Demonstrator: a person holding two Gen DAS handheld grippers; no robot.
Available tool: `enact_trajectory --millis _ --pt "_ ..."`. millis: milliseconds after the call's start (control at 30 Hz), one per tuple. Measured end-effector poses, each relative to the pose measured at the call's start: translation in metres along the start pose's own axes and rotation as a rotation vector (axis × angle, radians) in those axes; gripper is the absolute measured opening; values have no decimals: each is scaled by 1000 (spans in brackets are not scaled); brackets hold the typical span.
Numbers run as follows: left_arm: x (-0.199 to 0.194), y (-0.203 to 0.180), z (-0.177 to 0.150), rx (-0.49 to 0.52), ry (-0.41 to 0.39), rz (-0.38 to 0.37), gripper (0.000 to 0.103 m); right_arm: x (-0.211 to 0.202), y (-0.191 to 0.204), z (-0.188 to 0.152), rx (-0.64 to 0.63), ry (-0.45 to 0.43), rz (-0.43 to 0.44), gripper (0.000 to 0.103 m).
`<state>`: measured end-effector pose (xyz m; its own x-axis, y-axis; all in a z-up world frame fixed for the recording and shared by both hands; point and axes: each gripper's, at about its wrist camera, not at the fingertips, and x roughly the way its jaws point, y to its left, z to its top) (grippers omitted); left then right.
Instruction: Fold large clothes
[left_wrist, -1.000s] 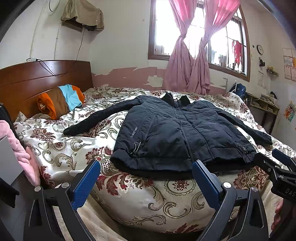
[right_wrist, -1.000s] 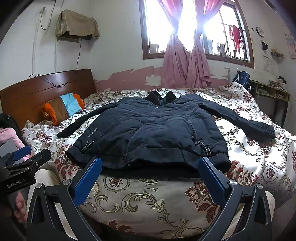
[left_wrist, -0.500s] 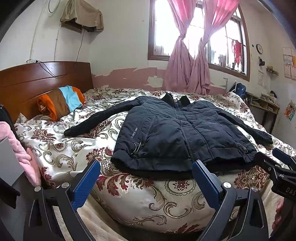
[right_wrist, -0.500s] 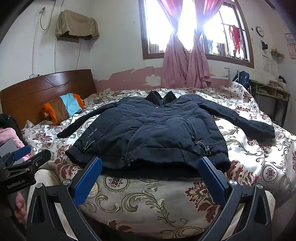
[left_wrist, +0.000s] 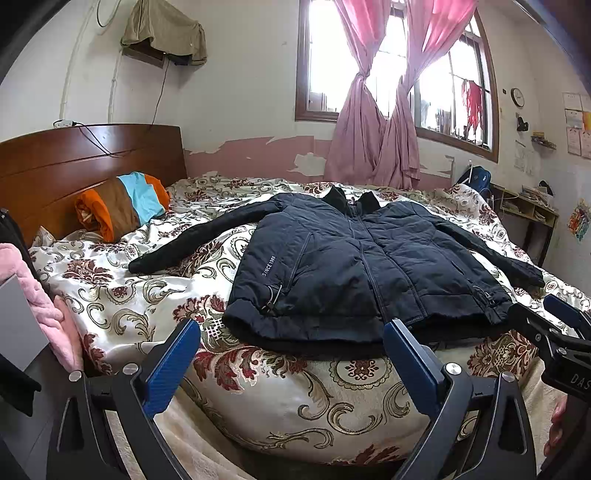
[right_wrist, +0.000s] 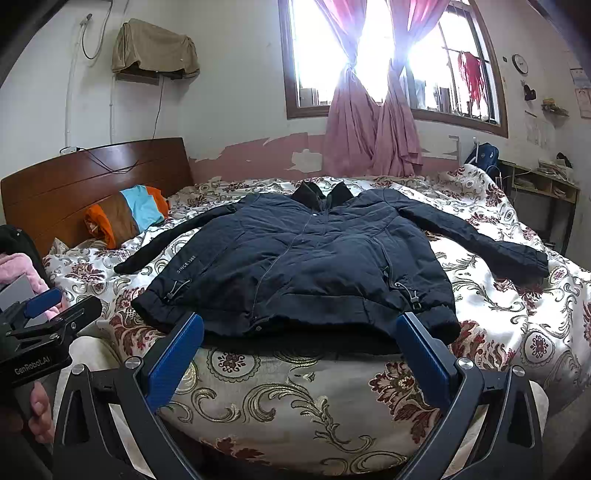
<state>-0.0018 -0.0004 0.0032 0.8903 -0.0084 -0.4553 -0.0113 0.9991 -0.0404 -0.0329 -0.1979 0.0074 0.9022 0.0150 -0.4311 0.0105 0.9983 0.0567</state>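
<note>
A dark navy padded jacket (left_wrist: 354, 266) lies flat, front up, on the bed with both sleeves spread out; it also shows in the right wrist view (right_wrist: 303, 266). Its hem faces me at the bed's near edge. My left gripper (left_wrist: 291, 332) is open and empty, just short of the hem's left part. My right gripper (right_wrist: 301, 325) is open and empty, in front of the hem's middle. Each gripper shows in the other's view: the right one (left_wrist: 554, 332) at the right, the left one (right_wrist: 48, 314) at the left.
The bed has a floral cover (left_wrist: 122, 295) and a wooden headboard (left_wrist: 74, 162) at the left. A striped orange, brown and blue bundle (left_wrist: 122, 205) lies near the headboard. Pink fabric (left_wrist: 37, 295) hangs at the left. A shelf (left_wrist: 528, 210) stands at the right.
</note>
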Motion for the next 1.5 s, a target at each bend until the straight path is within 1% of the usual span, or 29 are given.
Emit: enact_trajectory --millis 1233,1300,1400,1500 --pt "-1 -1 -1 2 -3 6 100 -3 3 -3 -2 7 0 102" --pt "3 -1 2 3 15 20 100 1 1 -4 -2 20 0 102" --pt "20 0 7 16 76 62 100 11 -5 -7 7 46 -11 102" --pt "39 -1 10 32 147 62 100 22 -14 -9 26 69 -29 102"
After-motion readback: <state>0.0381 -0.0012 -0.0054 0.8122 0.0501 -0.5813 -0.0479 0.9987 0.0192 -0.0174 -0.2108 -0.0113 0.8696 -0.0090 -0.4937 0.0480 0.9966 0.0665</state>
